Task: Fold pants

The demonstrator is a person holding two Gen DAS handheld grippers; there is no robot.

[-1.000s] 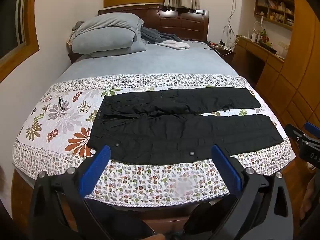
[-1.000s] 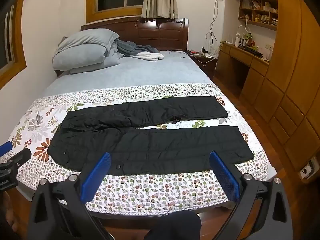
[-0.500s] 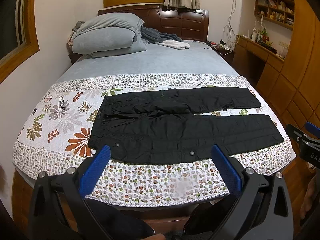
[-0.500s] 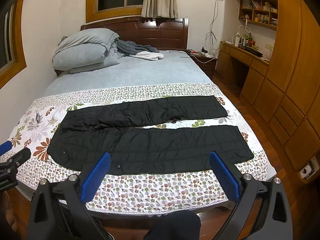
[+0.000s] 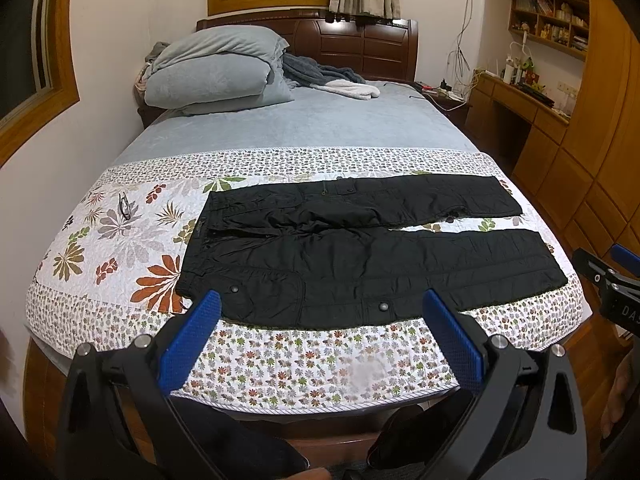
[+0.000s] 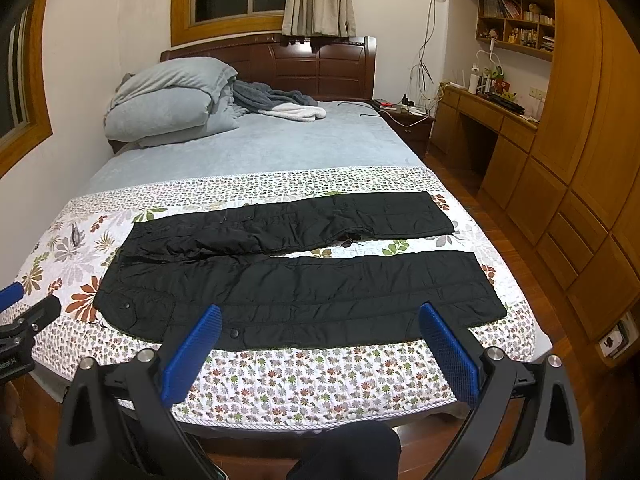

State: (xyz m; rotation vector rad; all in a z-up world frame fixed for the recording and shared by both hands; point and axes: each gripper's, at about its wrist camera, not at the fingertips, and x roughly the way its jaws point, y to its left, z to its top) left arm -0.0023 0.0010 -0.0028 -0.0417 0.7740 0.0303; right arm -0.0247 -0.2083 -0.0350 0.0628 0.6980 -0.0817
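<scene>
While I hover short of the bed | left gripper fingers spread, empty | right gripper same | black quilted pants flat on floral quilt

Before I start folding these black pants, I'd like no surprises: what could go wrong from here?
The pants lie close to the quilt's near edge, so dragging the near leg could pull it off the bed. The far leg is wrinkled near the crotch; folding may trap creases. Eyeglasses lie on the quilt beyond the waistband, and a wide sweep by the open left tool might catch them.
</scene>
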